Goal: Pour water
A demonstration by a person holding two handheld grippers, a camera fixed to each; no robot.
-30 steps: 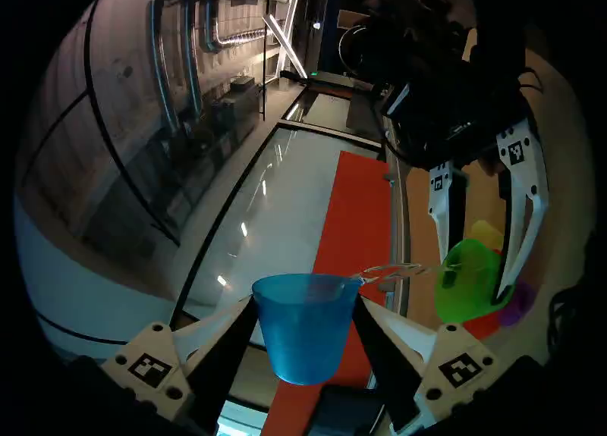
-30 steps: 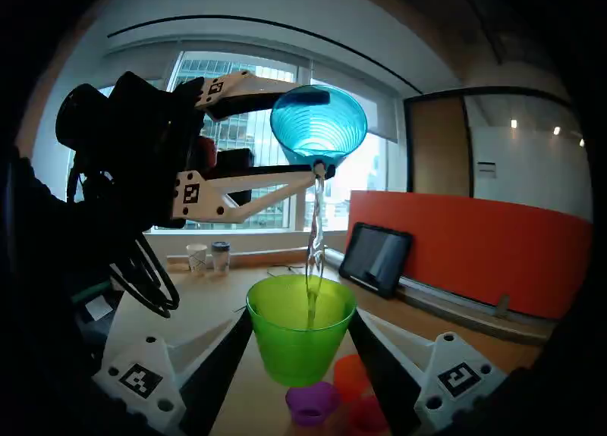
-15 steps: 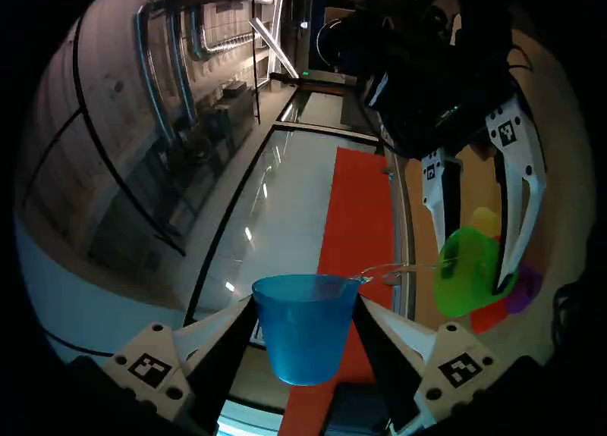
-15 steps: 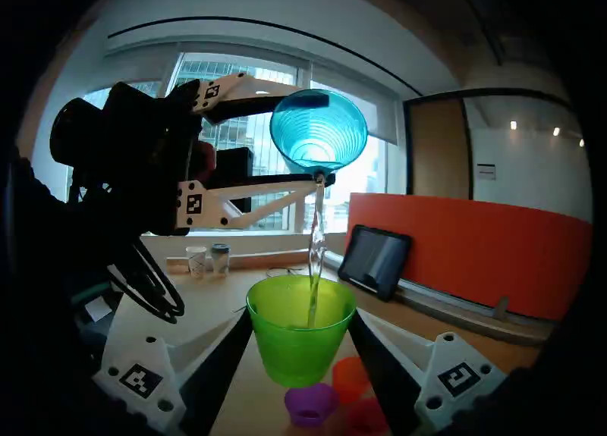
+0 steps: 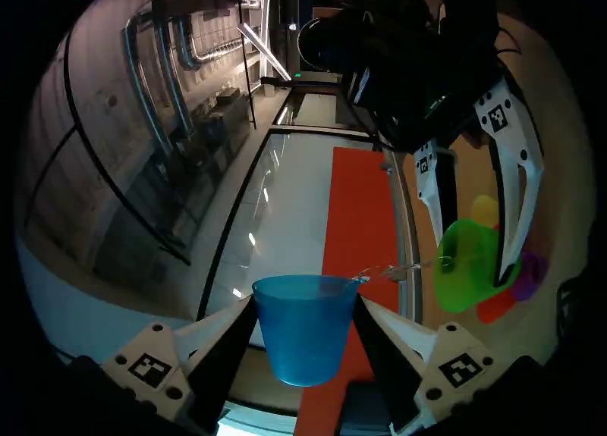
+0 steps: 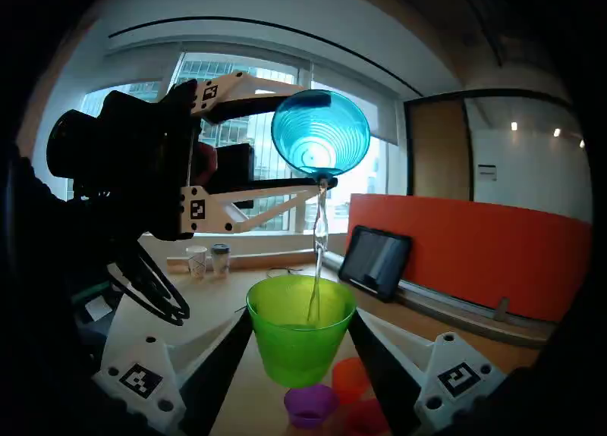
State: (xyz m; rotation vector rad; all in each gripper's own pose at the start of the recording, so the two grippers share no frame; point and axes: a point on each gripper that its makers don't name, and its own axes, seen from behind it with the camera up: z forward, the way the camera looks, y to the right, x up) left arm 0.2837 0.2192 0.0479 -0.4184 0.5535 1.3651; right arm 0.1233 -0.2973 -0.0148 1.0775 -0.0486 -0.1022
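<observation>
My left gripper (image 5: pixel 303 326) is shut on a blue cup (image 5: pixel 305 328), tipped on its side. From the right gripper view that blue cup (image 6: pixel 320 133) hangs high with its mouth facing me, held by the left gripper (image 6: pixel 303 144). A thin stream of water (image 6: pixel 319 246) falls from its rim into the green cup (image 6: pixel 301 330), on which my right gripper (image 6: pixel 301 337) is shut, upright over the table. The left gripper view shows the green cup (image 5: pixel 467 265) at right between the right gripper's white fingers (image 5: pixel 520 193), with the water stream (image 5: pixel 391 270) reaching it.
Purple (image 6: pixel 311 404) and orange (image 6: pixel 350 377) cups stand on the wooden table (image 6: pixel 205 299) below the green cup. A dark tablet (image 6: pixel 375 258) leans against an orange partition (image 6: pixel 485 246). Two small cups (image 6: pixel 206 257) sit by the window ledge.
The blue cup has tipped a little further and shifted slightly right. The water stream has thinned and the level in the green cup has risen.
</observation>
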